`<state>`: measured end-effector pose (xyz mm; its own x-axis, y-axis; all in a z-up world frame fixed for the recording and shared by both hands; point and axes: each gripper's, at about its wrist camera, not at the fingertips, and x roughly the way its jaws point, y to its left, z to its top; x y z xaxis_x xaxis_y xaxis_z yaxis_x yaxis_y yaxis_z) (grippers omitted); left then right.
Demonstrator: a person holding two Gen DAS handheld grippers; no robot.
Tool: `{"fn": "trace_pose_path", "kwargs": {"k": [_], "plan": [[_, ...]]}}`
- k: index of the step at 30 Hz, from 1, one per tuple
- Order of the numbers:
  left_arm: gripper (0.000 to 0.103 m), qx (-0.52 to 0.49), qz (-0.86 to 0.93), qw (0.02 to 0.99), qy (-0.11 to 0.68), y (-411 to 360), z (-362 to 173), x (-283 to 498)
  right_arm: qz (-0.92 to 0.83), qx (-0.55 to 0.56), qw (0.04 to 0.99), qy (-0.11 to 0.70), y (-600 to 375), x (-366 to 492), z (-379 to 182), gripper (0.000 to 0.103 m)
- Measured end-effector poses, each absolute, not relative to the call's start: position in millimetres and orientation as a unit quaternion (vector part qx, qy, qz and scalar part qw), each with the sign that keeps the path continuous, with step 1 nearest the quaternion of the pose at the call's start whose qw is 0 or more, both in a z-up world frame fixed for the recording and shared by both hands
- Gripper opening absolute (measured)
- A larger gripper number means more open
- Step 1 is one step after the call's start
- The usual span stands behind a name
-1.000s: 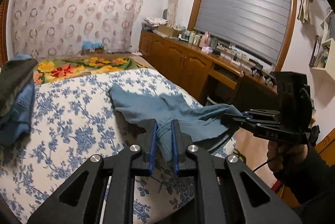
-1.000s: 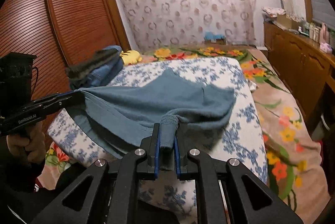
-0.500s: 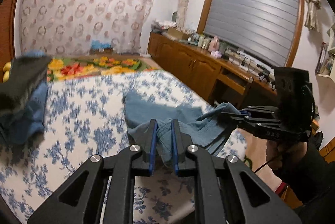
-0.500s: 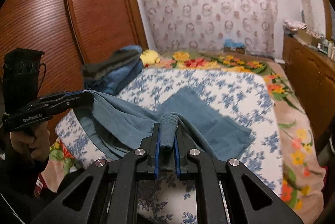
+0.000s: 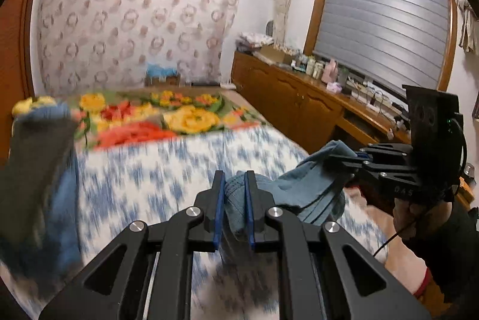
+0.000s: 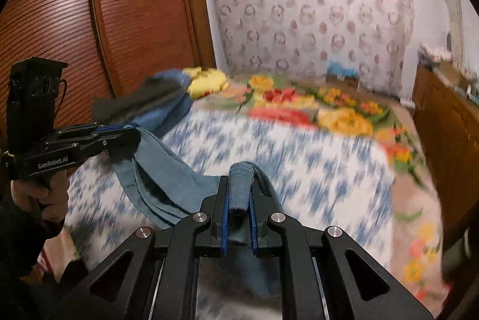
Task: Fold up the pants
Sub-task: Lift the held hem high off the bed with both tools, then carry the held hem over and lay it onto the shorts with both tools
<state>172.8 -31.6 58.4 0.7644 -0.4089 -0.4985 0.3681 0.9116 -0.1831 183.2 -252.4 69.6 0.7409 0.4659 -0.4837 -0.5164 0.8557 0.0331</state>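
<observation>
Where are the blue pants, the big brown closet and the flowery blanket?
blue pants point(image 6: 167, 185): right wrist view, cloth hanging between the grippers.
brown closet point(image 6: 134, 6): right wrist view, slatted door.
flowery blanket point(image 5: 191, 118): left wrist view, yellow flower.

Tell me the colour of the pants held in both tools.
Muted blue-teal pants, clearest in the right wrist view.

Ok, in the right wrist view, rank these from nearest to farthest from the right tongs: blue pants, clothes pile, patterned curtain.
1. Blue pants: clamped in the right tongs.
2. Clothes pile: left, on the bed's far side.
3. Patterned curtain: on the back wall, beyond the bed.
</observation>
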Motion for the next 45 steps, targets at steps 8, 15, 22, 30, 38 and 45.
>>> {"fn": "trace_pose_path", "kwargs": {"k": [8,15,22,30,38,45], "plan": [[0.013,0.021,-0.166,0.958,0.235,-29.2,119.5,254.8,0.257,-0.028,0.947,0.191,-250.7,272.8,130.9,0.01],[0.013,0.049,-0.144,0.974,0.17,-15.0,174.4,279.8,0.239,-0.036,0.961,0.137,-231.5,321.2,173.6,0.01],[0.013,0.052,-0.136,0.971,0.191,2.9,153.5,255.8,0.26,-0.043,0.951,0.163,-210.8,321.9,132.3,0.01],[0.013,0.053,-0.136,0.953,0.266,9.3,78.3,204.1,0.285,-0.058,0.923,0.251,-189.3,307.6,63.7,0.01],[0.013,0.047,-0.148,0.944,0.29,-1.6,50.9,151.7,0.286,-0.06,0.915,0.279,-194.7,269.9,55.3,0.01],[0.013,0.031,-0.158,0.937,0.311,-9.2,27.6,120.0,0.284,-0.051,0.911,0.294,-204.9,213.9,49.5,0.01]]}}
